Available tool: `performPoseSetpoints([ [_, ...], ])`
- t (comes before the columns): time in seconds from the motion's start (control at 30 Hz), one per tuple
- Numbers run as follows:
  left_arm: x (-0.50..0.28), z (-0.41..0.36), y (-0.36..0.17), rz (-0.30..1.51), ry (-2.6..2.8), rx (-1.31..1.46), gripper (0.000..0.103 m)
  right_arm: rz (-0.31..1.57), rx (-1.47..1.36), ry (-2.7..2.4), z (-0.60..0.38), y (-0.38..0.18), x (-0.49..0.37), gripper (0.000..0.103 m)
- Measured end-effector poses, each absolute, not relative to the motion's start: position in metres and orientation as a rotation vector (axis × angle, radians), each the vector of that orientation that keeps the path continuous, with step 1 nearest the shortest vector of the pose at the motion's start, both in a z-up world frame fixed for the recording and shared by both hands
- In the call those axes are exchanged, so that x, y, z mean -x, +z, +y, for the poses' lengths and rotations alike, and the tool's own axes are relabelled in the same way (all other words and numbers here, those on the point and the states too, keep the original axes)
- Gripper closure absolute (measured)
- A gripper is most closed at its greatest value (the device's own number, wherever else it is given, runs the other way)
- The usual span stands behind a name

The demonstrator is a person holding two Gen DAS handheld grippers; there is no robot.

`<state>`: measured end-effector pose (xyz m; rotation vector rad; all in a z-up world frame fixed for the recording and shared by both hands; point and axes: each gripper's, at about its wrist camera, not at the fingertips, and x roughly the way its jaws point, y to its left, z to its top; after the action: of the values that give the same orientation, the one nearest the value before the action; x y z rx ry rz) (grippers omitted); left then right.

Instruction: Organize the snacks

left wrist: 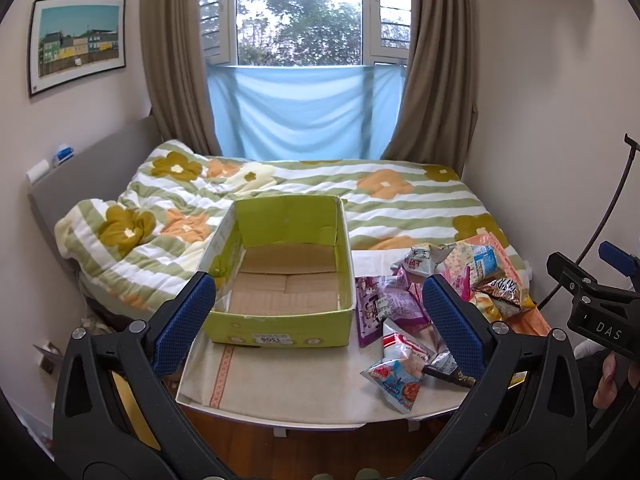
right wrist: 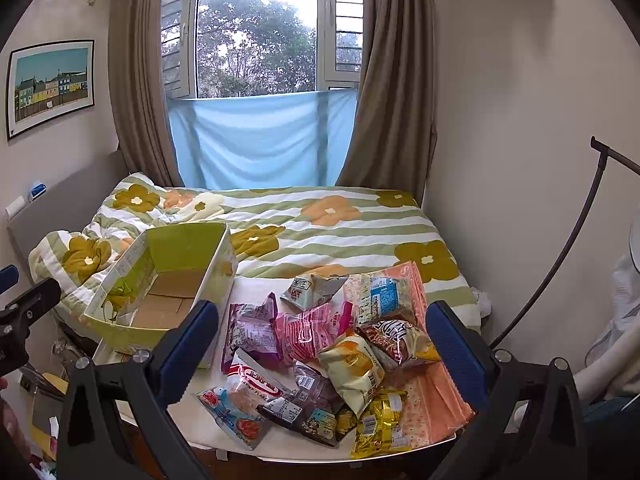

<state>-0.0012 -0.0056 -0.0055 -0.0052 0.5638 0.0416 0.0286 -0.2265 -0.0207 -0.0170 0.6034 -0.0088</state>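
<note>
We see the snacks point(right wrist: 320, 356) as a loose heap of small sealed packets on the right part of the worktop point(left wrist: 304, 384), just beside the green box point(left wrist: 280, 264), which stands on the left part. The packets are of crinkled, shiny film in many colours: a purple packet point(right wrist: 250, 334), a pink packet point(right wrist: 312, 330), a pale yellow packet point(right wrist: 354, 366), a gold packet point(right wrist: 380, 426) at the near edge, and a grey packet point(right wrist: 310, 286) at the far side of the heap. They lie over each other at different angles.

The box is of cardboard, green on the walls and plain brown on the bottom, open at the top, with nothing inside it. In the left wrist view we look straight into it and read a white label on its near wall; the right wrist view shows it only from the side. The right wrist view shows the whole heap and the orange patterned cloth point(right wrist: 436, 396) under it, while in the left one the near packets are partly hidden.

The left gripper point(left wrist: 320, 320) has its fingers spread wide, holding nothing, and so has the right gripper point(right wrist: 322, 350). The fingers carry blue pads point(left wrist: 182, 320) with a fine dotted texture on black plastic frames.

Behind the worktop lies a bed with a soft striped quilt point(right wrist: 320, 224) with flowers.
</note>
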Motion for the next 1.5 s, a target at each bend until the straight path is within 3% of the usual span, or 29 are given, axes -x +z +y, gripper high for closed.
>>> performPoseSetpoints([
  [1.5, 0.0061, -0.0118, -0.0090, 0.575, 0.016, 0.000, 0.001, 0.614, 0.004, -0.003, -0.2216, -0.0218, -0.0240, 0.000],
])
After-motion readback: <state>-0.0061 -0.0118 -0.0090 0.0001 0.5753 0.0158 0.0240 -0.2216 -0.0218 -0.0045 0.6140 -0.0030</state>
